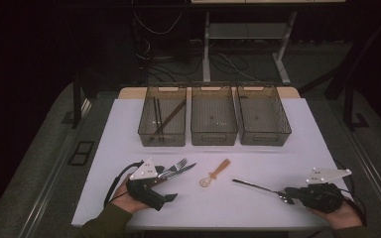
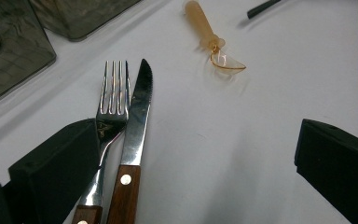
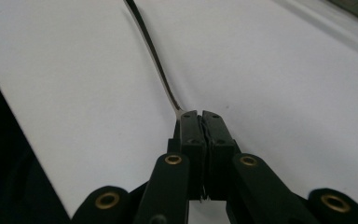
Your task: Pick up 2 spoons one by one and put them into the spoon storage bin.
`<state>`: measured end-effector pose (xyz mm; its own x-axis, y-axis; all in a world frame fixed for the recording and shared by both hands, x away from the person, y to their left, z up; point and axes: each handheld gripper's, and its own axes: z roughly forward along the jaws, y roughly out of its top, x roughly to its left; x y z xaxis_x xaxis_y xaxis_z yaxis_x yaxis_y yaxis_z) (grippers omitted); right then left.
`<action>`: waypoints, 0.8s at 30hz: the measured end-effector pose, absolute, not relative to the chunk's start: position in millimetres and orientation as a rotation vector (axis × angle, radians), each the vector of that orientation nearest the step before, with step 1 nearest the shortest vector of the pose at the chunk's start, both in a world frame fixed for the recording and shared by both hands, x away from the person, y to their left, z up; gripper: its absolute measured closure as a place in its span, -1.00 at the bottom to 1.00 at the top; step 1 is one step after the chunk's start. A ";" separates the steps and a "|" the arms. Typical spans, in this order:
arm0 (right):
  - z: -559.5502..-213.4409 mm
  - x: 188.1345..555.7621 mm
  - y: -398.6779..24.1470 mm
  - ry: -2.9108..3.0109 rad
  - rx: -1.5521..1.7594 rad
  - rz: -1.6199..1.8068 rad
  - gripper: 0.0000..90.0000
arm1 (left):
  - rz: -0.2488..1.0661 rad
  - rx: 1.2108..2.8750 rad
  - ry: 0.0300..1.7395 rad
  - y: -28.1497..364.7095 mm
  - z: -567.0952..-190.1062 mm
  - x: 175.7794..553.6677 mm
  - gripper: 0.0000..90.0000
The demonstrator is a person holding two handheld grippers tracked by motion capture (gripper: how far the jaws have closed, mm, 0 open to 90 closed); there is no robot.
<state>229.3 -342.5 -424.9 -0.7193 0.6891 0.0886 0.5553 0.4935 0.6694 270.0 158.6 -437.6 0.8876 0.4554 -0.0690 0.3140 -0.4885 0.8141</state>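
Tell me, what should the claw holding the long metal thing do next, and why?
Probably lift it a little off the table. The right claw is already shut on the end of the long metal utensil, whose handle lies flat on the white table. Three bins wait at the far side, so raising it first seems needed before carrying it over.

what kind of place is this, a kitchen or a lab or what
Likely a lab or recording setup, not a kitchen: a white table under dark surroundings, three clear sorting bins in a row, loose cables on the floor, and handheld grippers working cutlery.
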 end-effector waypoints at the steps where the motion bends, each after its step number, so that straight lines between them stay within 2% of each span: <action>1: -424.5 230.2 -342.7 2.538 1.078 1.039 0.97 | 0.192 2.121 0.552 158.5 -437.7 270.0 -1.00; 24: -409.6 257.2 -337.1 2.418 1.179 1.061 0.97 | 0.182 2.106 0.571 161.1 -439.5 271.6 -1.00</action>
